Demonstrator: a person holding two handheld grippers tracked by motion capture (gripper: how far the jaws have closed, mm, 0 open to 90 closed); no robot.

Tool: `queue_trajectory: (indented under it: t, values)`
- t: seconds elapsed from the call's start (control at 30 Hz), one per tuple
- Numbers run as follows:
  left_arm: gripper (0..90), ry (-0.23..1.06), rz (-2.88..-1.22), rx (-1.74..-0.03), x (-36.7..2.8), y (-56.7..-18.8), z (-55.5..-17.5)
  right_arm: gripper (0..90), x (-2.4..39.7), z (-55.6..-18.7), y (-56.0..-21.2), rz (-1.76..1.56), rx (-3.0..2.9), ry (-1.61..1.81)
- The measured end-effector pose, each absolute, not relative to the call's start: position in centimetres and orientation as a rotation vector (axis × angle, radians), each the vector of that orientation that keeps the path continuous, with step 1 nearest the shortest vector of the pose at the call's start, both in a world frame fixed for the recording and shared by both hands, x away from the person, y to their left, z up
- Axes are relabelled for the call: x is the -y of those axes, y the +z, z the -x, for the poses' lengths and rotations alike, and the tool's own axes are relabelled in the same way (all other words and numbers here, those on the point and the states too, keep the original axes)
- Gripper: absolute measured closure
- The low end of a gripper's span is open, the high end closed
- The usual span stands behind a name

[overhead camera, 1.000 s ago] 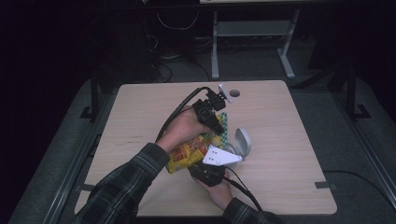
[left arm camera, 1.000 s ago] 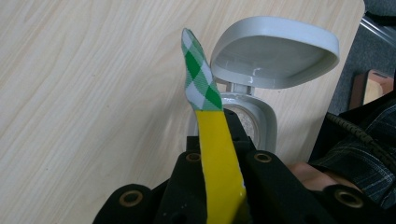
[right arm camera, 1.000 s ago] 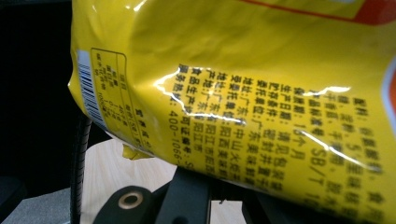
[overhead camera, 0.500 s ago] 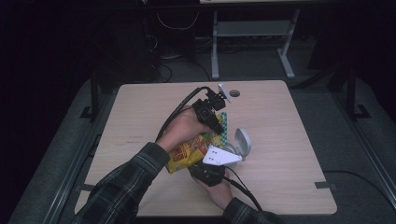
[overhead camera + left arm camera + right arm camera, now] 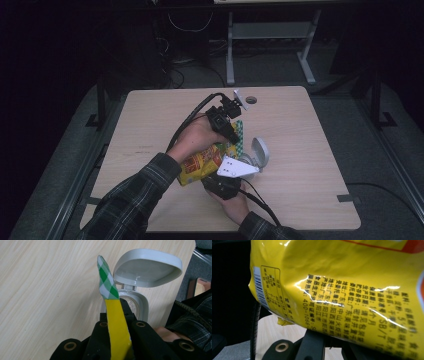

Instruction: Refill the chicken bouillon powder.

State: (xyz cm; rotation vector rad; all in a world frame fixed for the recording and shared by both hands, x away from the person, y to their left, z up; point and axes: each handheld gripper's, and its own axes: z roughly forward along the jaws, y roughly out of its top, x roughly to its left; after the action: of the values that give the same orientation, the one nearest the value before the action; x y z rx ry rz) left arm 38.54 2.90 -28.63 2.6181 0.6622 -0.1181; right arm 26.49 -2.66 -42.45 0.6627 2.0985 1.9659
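A yellow snack bag (image 5: 200, 164) with a green and white checked top edge (image 5: 106, 281) is held up over the wooden table (image 5: 305, 125) between both grippers. My left gripper (image 5: 233, 141) comes down from above and is shut on the bag's top seam (image 5: 117, 322). My right gripper (image 5: 220, 174) is below, near the table's front, and is shut on the bag's lower edge; the printed back of the bag (image 5: 342, 287) hides its jaw tips (image 5: 329, 337). A small white flip-top container (image 5: 258, 154) stands just right of the bag with its lid (image 5: 147, 267) open.
Cables trail from both grippers across the table. A round hole (image 5: 251, 100) sits near the table's far edge. A metal stand (image 5: 270, 35) is on the dark floor beyond. Bare wood lies to the left and right of the hands.
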Motion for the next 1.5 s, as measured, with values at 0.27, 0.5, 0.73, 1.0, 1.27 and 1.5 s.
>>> queue_trajectory:
  t: [0.27,0.5,0.73,1.0,1.27,1.5]
  values:
    - [90.0,-0.112,-2.608,-0.666,-3.01,-28.66,-38.47,89.9,2.61,-26.47,-42.46,-0.662,-2.101,1.966]
    - [90.0,-0.118,-2.610,-0.670,-3.12,-28.64,-38.59,90.0,2.56,-26.59,-42.47,-0.657,-2.101,1.965]
    - [90.0,-0.118,-2.606,-0.674,-3.17,-28.72,-38.62,90.0,2.52,-26.59,-42.50,-0.660,-2.104,1.967]
    - [90.0,-0.118,-2.605,-0.673,-3.18,-28.71,-38.64,89.9,2.51,-26.60,-42.50,-0.659,-2.104,1.967]
    - [90.0,-0.116,-2.603,-0.673,-3.19,-28.71,-38.63,89.9,2.50,-26.59,-42.48,-0.657,-2.102,1.968]
    - [90.0,-0.117,-2.605,-0.675,-3.16,-28.70,-38.64,90.0,2.52,-26.61,-42.48,-0.659,-2.102,1.969]
